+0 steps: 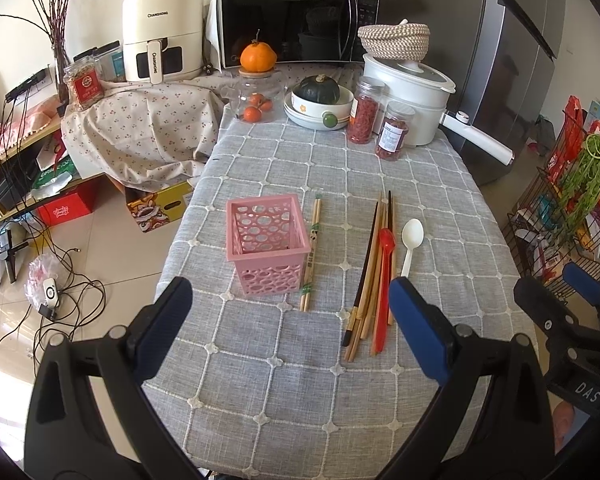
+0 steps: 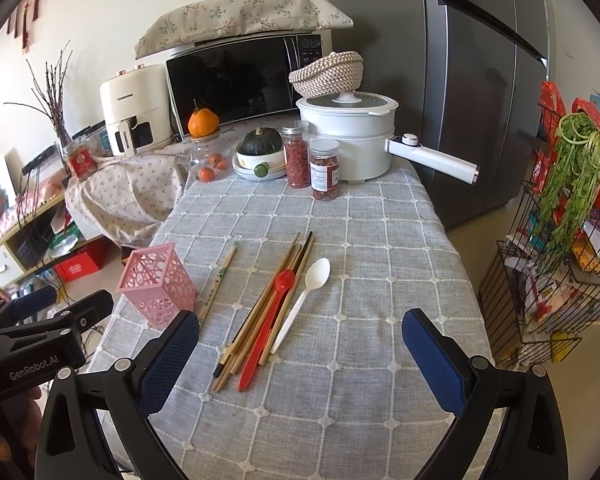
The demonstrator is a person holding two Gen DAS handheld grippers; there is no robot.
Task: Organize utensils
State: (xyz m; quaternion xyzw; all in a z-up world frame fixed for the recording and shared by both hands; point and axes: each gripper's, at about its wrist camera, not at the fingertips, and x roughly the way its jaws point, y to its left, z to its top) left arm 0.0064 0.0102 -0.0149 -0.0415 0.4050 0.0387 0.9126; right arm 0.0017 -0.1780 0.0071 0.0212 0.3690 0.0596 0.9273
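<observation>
A pink perforated basket stands empty on the grey checked tablecloth. A wrapped pair of chopsticks lies just right of it. Further right lies a bundle of wooden and black chopsticks with a red spoon on top and a white spoon beside it. My left gripper is open and empty, near the table's front. My right gripper is open and empty, in front of the utensils; it also shows in the left wrist view.
At the table's back stand a white pot, two jars of red berries, a bowl with a squash, a glass jar with oranges and a microwave. A wire rack stands right. Boxes and cables lie on the floor left.
</observation>
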